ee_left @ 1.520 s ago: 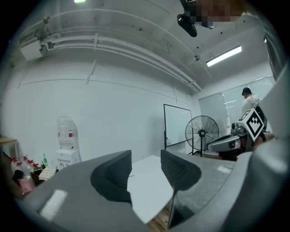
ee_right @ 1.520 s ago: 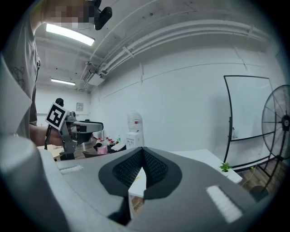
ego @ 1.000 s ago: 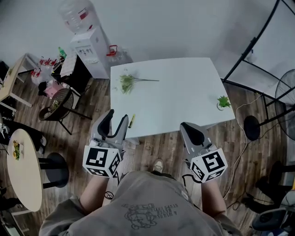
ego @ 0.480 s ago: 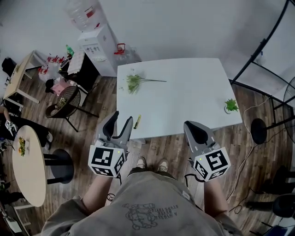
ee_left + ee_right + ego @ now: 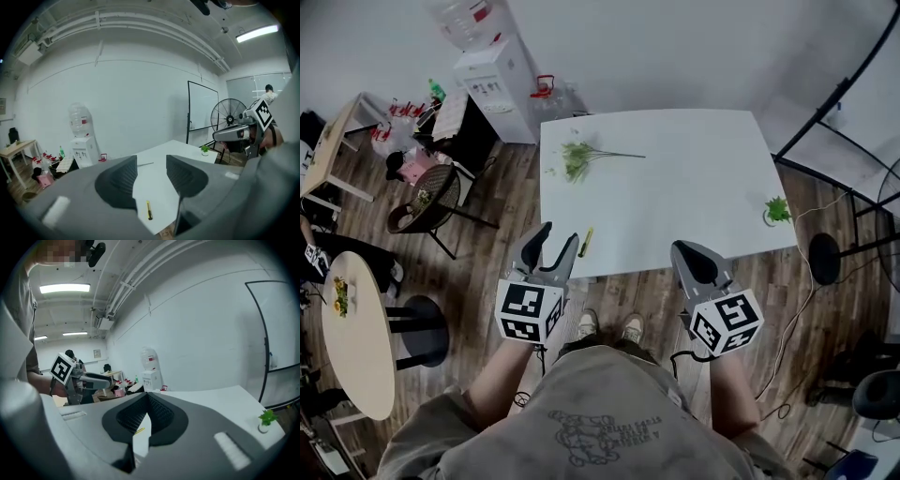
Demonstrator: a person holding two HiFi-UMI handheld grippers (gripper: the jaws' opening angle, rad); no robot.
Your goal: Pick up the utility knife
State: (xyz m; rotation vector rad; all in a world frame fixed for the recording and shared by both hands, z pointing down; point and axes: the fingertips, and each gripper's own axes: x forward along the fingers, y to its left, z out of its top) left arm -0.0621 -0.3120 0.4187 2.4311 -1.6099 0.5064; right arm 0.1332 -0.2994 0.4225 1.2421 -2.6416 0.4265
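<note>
The left gripper (image 5: 555,242) is gaping empty, the right gripper (image 5: 694,259) is pinching nothing. A bump could push the knife (image 5: 585,242) off the table (image 5: 694,178).

The knife (image 5: 586,242) is too small for its blade to be told. The bottle (image 5: 469,21) is cut off by the upper edge.
</note>
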